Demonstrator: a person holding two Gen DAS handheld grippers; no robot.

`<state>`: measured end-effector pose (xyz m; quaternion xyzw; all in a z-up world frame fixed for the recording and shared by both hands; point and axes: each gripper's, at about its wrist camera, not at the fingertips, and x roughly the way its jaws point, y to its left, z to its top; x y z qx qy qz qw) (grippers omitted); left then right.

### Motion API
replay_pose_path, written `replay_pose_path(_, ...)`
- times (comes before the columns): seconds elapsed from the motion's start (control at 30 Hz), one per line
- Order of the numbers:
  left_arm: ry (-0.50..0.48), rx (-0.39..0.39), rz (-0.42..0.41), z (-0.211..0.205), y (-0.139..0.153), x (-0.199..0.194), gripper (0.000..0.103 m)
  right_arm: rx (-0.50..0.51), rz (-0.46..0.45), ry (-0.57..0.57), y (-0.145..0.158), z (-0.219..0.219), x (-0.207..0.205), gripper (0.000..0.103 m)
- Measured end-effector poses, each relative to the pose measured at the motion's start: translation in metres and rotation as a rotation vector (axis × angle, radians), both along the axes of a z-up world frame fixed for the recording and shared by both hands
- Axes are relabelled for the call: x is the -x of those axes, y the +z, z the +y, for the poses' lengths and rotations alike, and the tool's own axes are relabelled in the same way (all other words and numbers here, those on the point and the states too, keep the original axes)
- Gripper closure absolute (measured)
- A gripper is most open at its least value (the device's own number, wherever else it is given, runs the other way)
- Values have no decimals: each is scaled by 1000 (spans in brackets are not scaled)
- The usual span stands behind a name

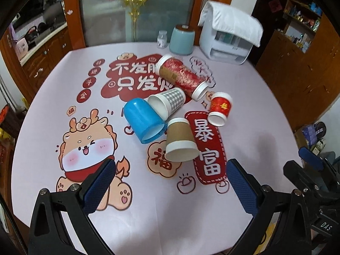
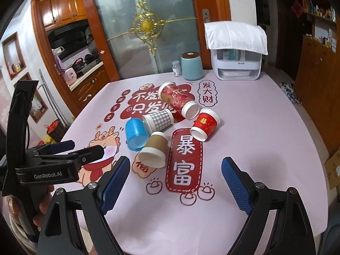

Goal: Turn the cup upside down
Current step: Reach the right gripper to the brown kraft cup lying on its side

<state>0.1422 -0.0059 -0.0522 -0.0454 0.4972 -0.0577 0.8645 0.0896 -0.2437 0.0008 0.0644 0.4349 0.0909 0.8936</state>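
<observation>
— So where do the cups lie?

— All five are on their sides in a cluster near the middle of the table (image 1: 265, 110), on its printed pink cloth. The brown cup (image 1: 180, 141) is the one closest to the near edge, mouth facing that edge. Touching it on the left is the blue cup (image 1: 143, 120), also tipped over with its mouth toward the near edge.

— And behind those?

— The checked cup (image 1: 167, 102) lies just behind the blue one, touching it. The tall red cup (image 1: 181, 76) lies slantwise behind that, toward the far edge. The small red cup (image 1: 220, 108) lies to the right of the group, just beside the tall one's end.

— What about the grippers?

— The left gripper (image 1: 170, 182) hovers over the near edge with its blue-padded fingers (image 1: 101, 182) spread wide, nothing between them. The right gripper (image 2: 175, 182) hovers likewise, fingers (image 2: 115, 178) wide apart and empty. Both are well short of the cups. In the right wrist view the left gripper (image 2: 70, 148) appears from the side at the left edge.

— Anything else on the table?

— Along the far edge, a pale blue canister (image 1: 181, 40) with a small white bottle (image 1: 162, 39) just to its left, and toward the far right corner a white appliance (image 1: 225, 46) with a white cloth (image 1: 231, 19) draped over its top.
</observation>
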Motion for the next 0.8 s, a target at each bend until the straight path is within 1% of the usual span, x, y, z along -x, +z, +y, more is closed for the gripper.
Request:
replay_pose_path(0.13,6,-10,84,0,-21,-34,1,-21,48,-4,-23,-5,-37,14)
replay_pose_path(0.23,0,-2,142,-1,-36,-54,1,-59,94,-13,-41,-9,-63,17)
replay_pose_path(0.33,-4,16,198,-4,-51,-71,3,-99,141,-22,-62,-11,-85,22)
replay_pose_path(0.43,-13,17,254,-11,-65,-85,5,-125,189,-24,-85,-13,-104,27)
replay_pose_path(0.57,-16,16,317,-19,-81,-103,7,-145,226,-22,-109,-14,-121,33)
replay_pose_path(0.8,-15,36,417,-29,-106,-130,8,-180,292,-38,-146,-20,-137,34)
